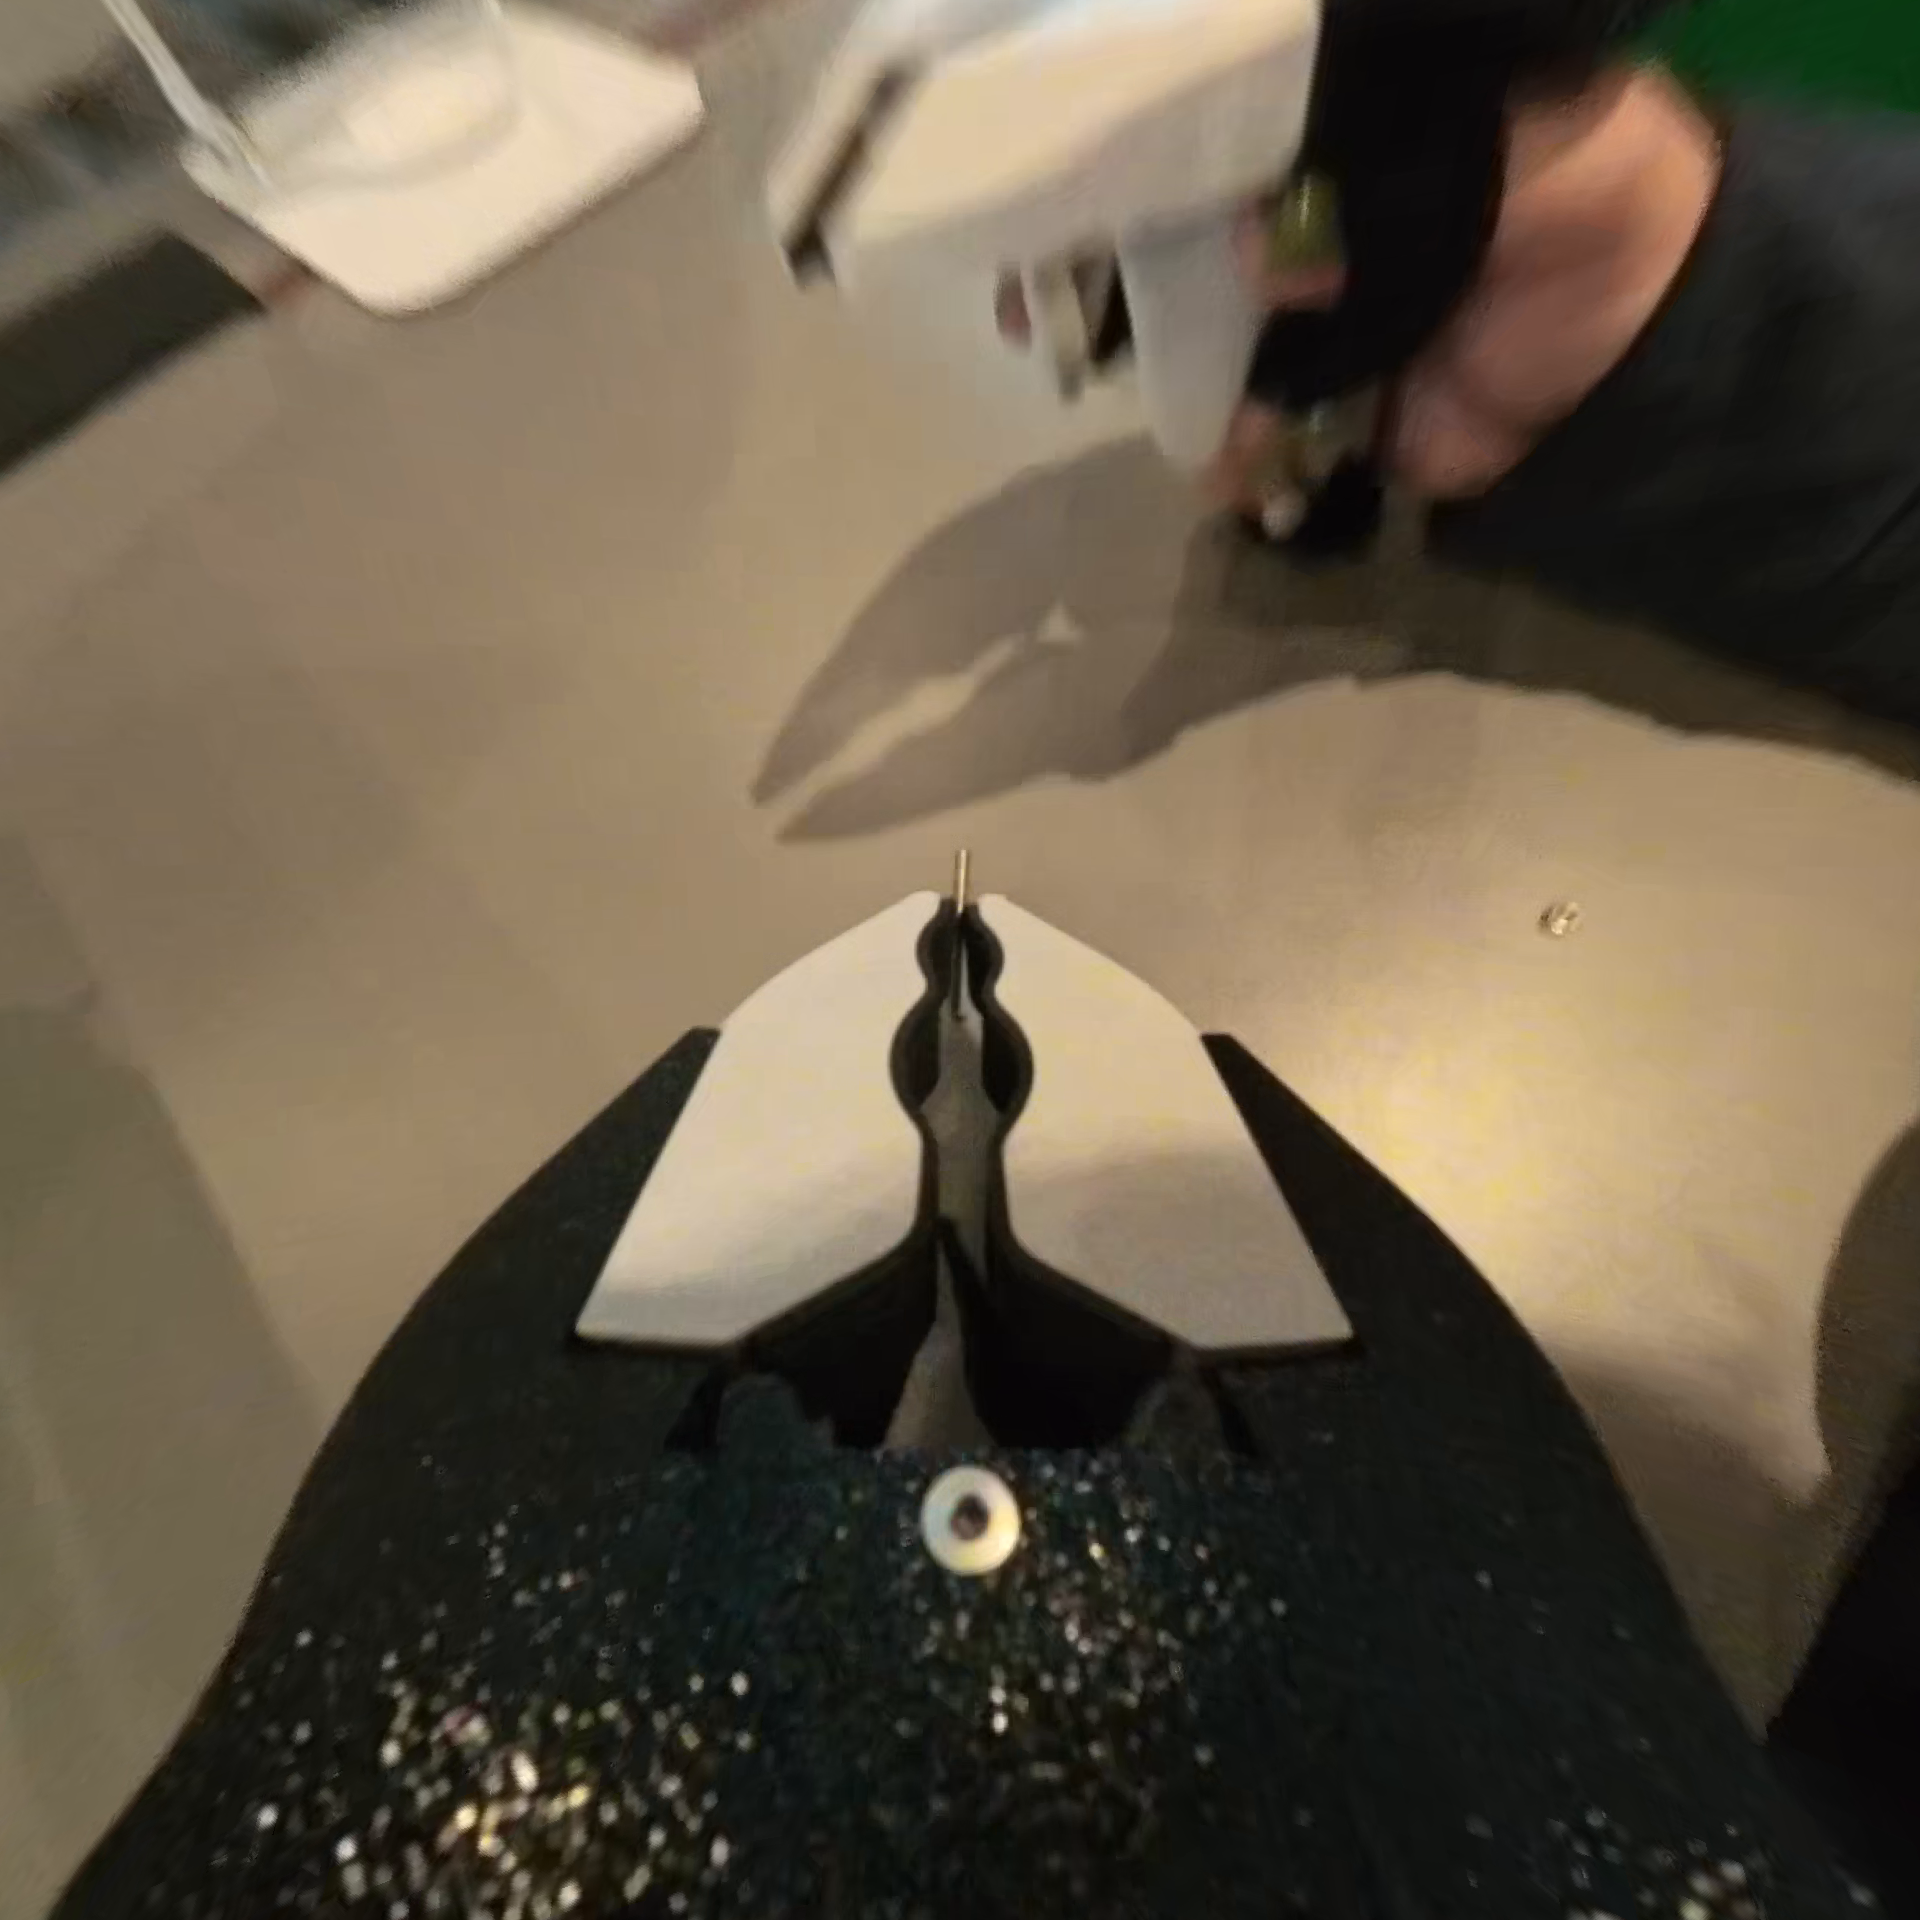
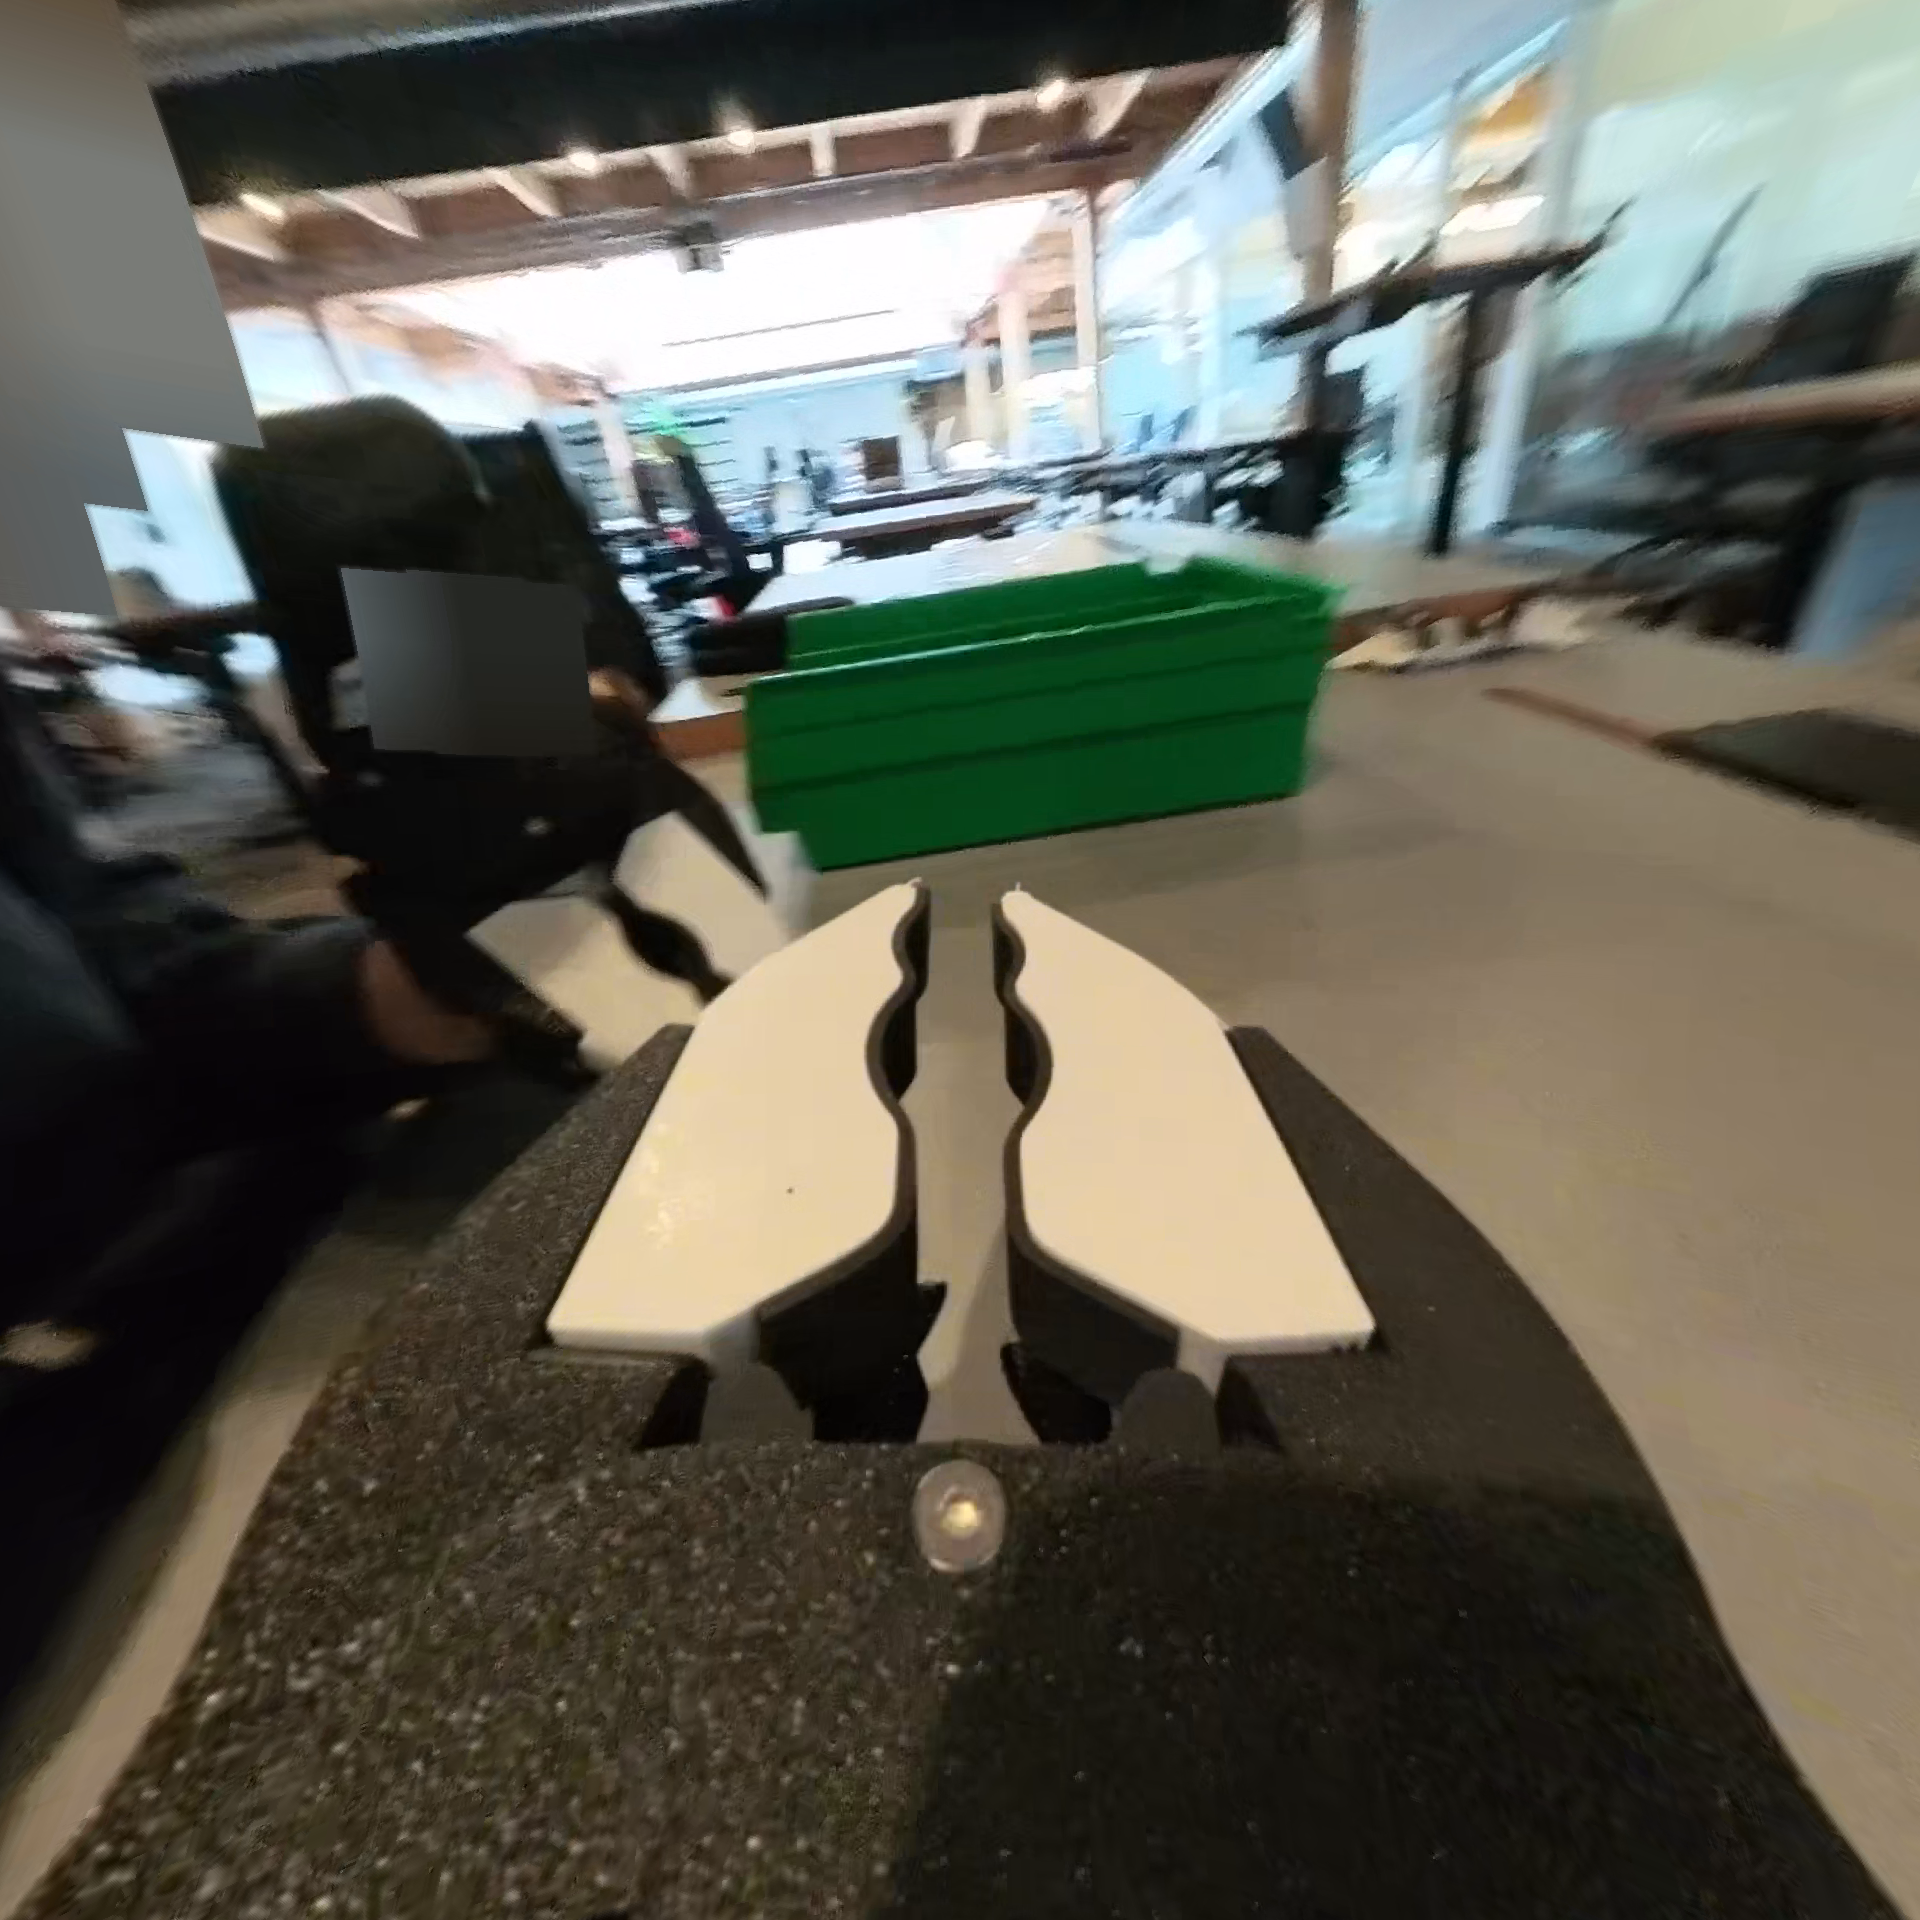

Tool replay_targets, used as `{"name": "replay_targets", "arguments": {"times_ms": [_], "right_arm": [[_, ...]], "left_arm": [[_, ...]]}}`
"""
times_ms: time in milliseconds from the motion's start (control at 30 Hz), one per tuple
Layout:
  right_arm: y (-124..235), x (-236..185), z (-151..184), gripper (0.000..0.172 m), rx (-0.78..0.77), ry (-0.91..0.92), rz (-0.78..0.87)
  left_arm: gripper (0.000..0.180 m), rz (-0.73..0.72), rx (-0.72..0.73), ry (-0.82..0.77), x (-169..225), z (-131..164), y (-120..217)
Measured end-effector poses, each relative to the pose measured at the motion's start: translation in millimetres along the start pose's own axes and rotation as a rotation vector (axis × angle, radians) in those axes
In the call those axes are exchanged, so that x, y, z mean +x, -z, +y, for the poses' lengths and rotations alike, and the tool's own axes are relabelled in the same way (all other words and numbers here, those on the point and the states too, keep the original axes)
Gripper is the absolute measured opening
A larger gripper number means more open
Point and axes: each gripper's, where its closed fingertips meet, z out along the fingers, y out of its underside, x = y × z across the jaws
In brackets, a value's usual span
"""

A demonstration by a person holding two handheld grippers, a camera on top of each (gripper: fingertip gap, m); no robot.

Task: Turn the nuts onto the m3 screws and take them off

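Note:
In the left wrist view my left gripper (image 1: 962, 906) is shut on a thin metal screw (image 1: 962, 878). The screw's shaft sticks out past the white fingertips, above the beige table (image 1: 416, 675). A small silver nut (image 1: 1558, 916) lies loose on the table to the right. The right gripper's white body (image 1: 1039, 156) hangs blurred at the top, held by a hand (image 1: 1558, 312). In the right wrist view my right gripper (image 2: 964, 904) is open with nothing between its white fingers (image 2: 810, 1091). It is raised over the table (image 2: 1455, 1039). The left gripper's dark fingers (image 2: 665, 935) show blurred to the left.
A white tray (image 1: 468, 187) sits at the far left of the table. Stacked green bins (image 2: 1039, 717) stand ahead of the right gripper. A dark sleeve (image 1: 1766, 416) reaches in from the right. Desks and stands fill the room beyond. The grippers' ends are close to 9 cm from one another.

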Motion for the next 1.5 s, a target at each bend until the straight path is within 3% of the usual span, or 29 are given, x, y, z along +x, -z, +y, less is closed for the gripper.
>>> {"name": "replay_targets", "arguments": {"times_ms": [167, 367, 567, 700, 767, 933, 1167, 1367, 1500], "right_arm": [[-10.0, -28.3, 11.9, 0.020, -0.068, -0.228, -0.244], [-18.6, -43.4, 15.9, 0.015, -0.084, -0.226, -0.296], [-18.6, -50.1, 12.1, 0.003, -0.056, -0.247, -0.341], [-18.4, -40.7, 17.3, 0.003, -0.109, -0.176, -0.251], [-14.7, -26.9, 23.2, 0.002, -0.175, -0.115, -0.151], [-3.7, -8.2, 47.3, 0.002, -0.427, 0.038, 0.002], [-2.8, -6.1, 76.3, 0.003, -0.573, 0.071, 0.003], [-4.9, -7.3, 83.0, 0.003, -0.584, 0.119, -0.006], [-12.0, -25.2, 60.8, 0.002, -0.425, 0.091, -0.104]], "left_arm": [[0.001, 0.043, 0.304, 0.063, -2.2, -34.7, 20.0], [0.001, 0.043, 0.447, 0.046, 1.5, -52.6, 31.7], [0.002, 0.064, 0.458, 0.041, 5.0, -52.6, 29.5], [0.010, 0.077, 0.408, 0.043, 4.1, -44.9, 23.3], [0.022, 0.046, 0.346, 0.038, -0.6, -36.3, 17.3], [0.022, 0.016, 0.241, -0.002, -1.1, -22.5, 5.8], [0.018, 0.040, 0.216, 0.021, -0.6, -17.8, 1.9], [0.015, 0.052, 0.222, 0.029, -0.4, -18.0, 2.8], [0.016, 0.053, 0.183, 0.009, 1.8, -14.3, -1.5]]}}
